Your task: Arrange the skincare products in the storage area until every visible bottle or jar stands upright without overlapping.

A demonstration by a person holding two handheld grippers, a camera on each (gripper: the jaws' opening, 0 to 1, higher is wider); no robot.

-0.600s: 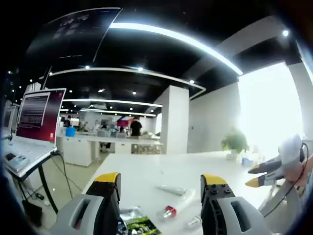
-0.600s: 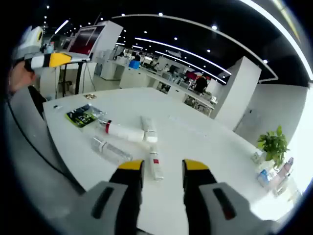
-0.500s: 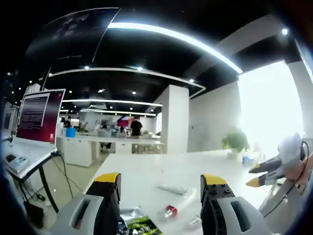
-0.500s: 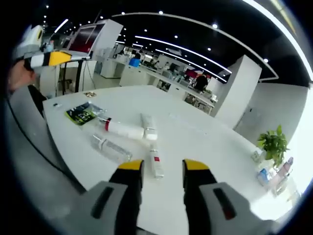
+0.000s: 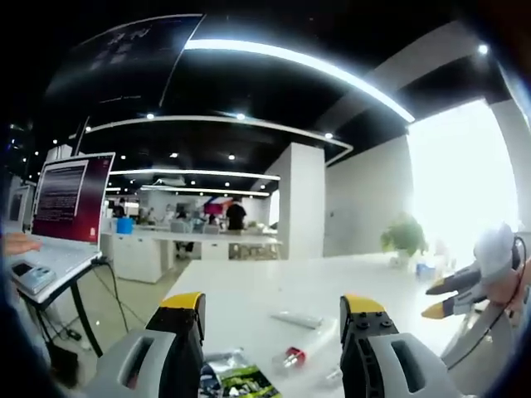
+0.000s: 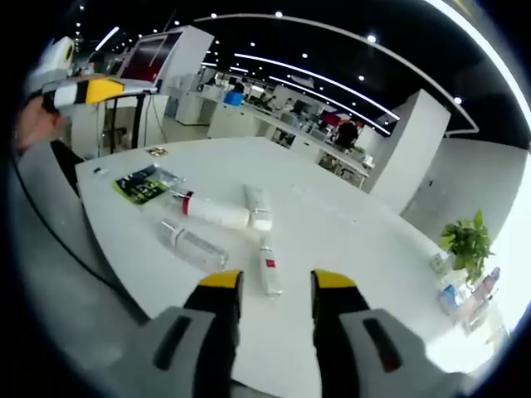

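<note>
Four skincare tubes [image 6: 214, 213] lie flat on the white table [image 6: 348, 249]; right gripper [image 6: 272, 283] and left gripper [image 5: 271, 305] hover with jaws apart, holding nothing.

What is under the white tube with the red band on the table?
In the right gripper view, the white tube with the red band lies flat on the bare white table. Another white tube touches its end. Its underside is hidden.

Bare table [image 6: 348, 240] lies open at 1 o'clock; lying bottles [image 6: 217, 214] and a packet [image 6: 141, 186] crowd 11 o'clock.
</note>
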